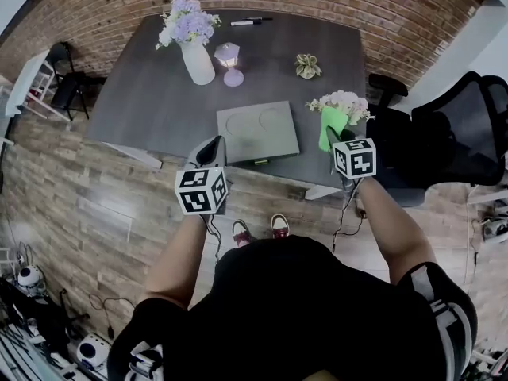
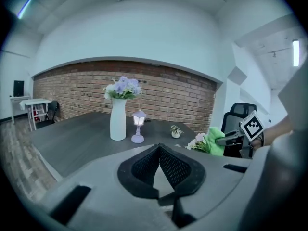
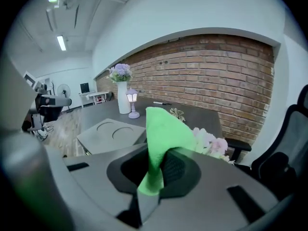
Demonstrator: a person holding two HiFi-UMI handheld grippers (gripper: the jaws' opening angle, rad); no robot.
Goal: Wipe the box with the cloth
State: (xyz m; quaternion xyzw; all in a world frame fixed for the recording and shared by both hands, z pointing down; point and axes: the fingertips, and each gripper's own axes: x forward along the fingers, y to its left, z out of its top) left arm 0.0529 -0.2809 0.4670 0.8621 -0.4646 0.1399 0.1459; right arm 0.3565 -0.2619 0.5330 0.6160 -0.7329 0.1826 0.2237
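- Table (image 1: pixel 143 94): dark grey, wood-grain top; brick wall (image 1: pixel 381 14) at the upper frame, plank floor (image 1: pixel 95 205) at the left.
- Box (image 1: pixel 257 131): flat, grey, square, two shallow round recesses in its lid; centre frame, near the table's front edge.
- Cloth (image 3: pixel 161 129): bright green, soft, folded; right of the box and apart from it.
- Right gripper (image 3: pixel 156 165): jaws pinching the cloth.
- Left gripper (image 2: pixel 159 148): jaw tips pressed together, nothing between; lower left of the box.

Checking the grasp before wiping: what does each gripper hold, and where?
The right gripper pinches the cloth by its lower end; the left gripper holds nothing.
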